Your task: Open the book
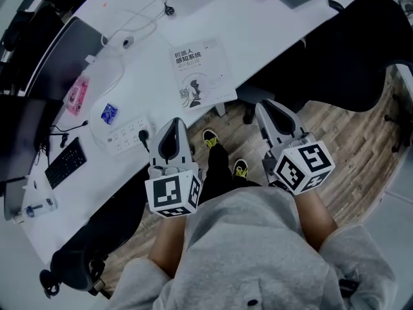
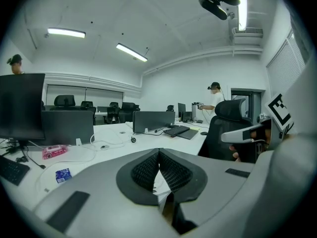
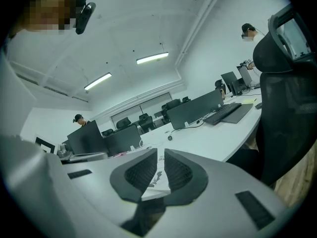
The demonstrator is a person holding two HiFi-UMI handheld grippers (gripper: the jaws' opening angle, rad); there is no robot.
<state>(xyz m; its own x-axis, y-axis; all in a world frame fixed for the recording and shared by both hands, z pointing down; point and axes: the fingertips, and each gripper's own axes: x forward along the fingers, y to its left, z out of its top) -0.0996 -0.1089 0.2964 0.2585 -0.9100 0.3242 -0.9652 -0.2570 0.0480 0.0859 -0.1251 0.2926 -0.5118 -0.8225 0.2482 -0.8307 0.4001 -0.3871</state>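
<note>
Several small things are spread over the left stretch of the white bench (image 1: pixel 271 24). A black keyboard (image 1: pixel 66 162) lies near the edge, with a pink packet (image 1: pixel 77 95) and a blue packet (image 1: pixel 109 113) further in. A white power strip (image 1: pixel 126 136) with one plug in it lies just inside the curved front edge. The print on these is too small to be read.

The left tool (image 1: pixel 174 126) is held low before that edge, beside the power strip and over the wooden floor (image 1: pixel 361 147). In the left gripper view its jaws are seen drawn almost together, meeting at the tips, with nothing gripped. Square black-and-white markers are borne on its cube.

Further right the book (image 1: pixel 200 72) lies closed and flat on the bench, its lower corner close to the front edge. Bare white surface is left open on its other sides. On its white cover "机器人感知系统" is printed at the upper left, above a small drawing and a square code.

The right tool (image 1: pixel 266 108) is held off the bench, below and right of the book and apart from it. In the right gripper view a narrow gap is seen between its jaws; nothing is held, and the book shows through the gap. A black chair (image 1: pixel 348 57) stands at the bench edge at far right.
</note>
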